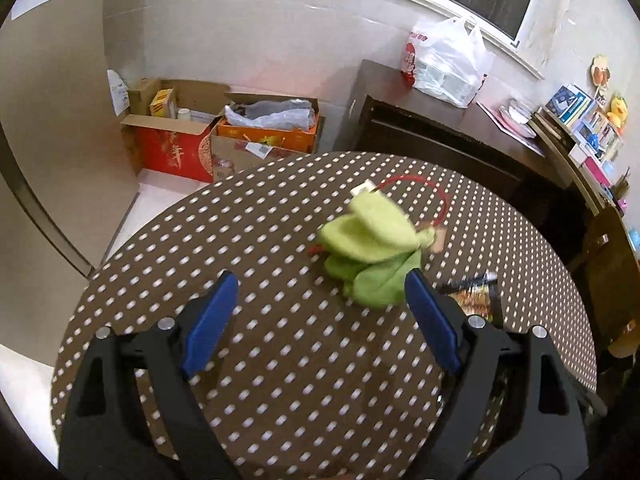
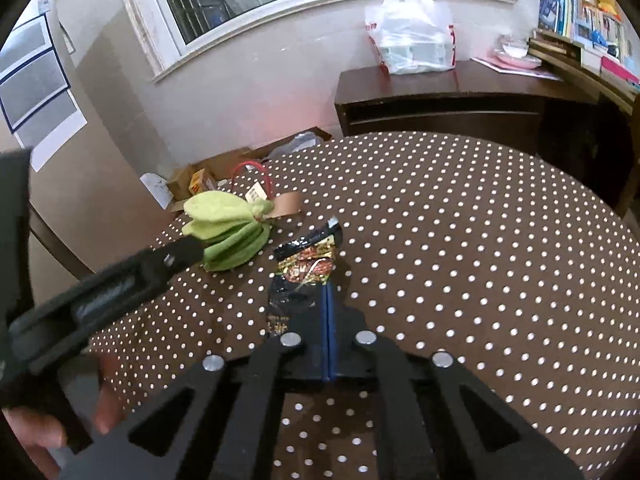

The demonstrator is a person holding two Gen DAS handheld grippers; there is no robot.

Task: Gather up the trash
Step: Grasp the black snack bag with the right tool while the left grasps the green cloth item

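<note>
Crinkly foil, the wrapper [image 2: 306, 276] lies flat on the dotted table [image 2: 480, 240] beside a green cloth bundle [image 2: 228, 236]; it looks light, limp and slippery, best pinched at an edge. The right gripper [image 2: 329, 292] is clamped tight at its near edge, though whether foil is caught I cannot tell; the left gripper [image 1: 320, 288] gapes wide, empty, near the bundle.

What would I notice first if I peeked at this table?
Probably the bright green plush toy lying on the polka-dot table, with a red cord looped behind it. Right beside it lies a dark, shiny snack wrapper, and the right gripper is shut at the wrapper's near edge. The left gripper hangs open close to the toy.
</note>
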